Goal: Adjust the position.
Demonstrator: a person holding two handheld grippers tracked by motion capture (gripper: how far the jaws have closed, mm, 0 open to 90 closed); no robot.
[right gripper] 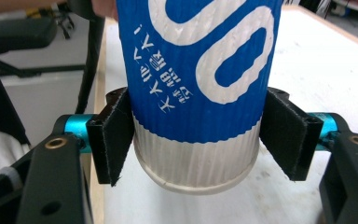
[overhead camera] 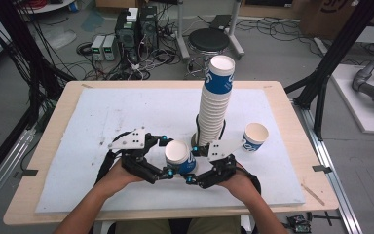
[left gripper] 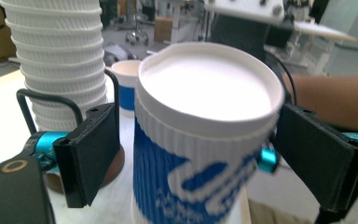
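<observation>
White sheeting covers the wooden table [overhead camera: 48, 161], and near its front edge the right gripper [right gripper: 196, 140] clamps both jaws against the base of a blue-and-white paper cup [overhead camera: 180, 157]. The left gripper [left gripper: 186, 158] straddles that cup with jaws spread, not pressing it. Just behind rises a tall cup stack [overhead camera: 214, 102], with a lone cup [overhead camera: 255, 137] to its right.

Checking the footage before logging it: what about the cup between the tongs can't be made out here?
- Cup: its base is cut off by the left gripper view's bottom edge.
- Its rim: cut off by the right gripper view's top edge.
- Left tongs: whether the pads press the cup; high view too small.
</observation>
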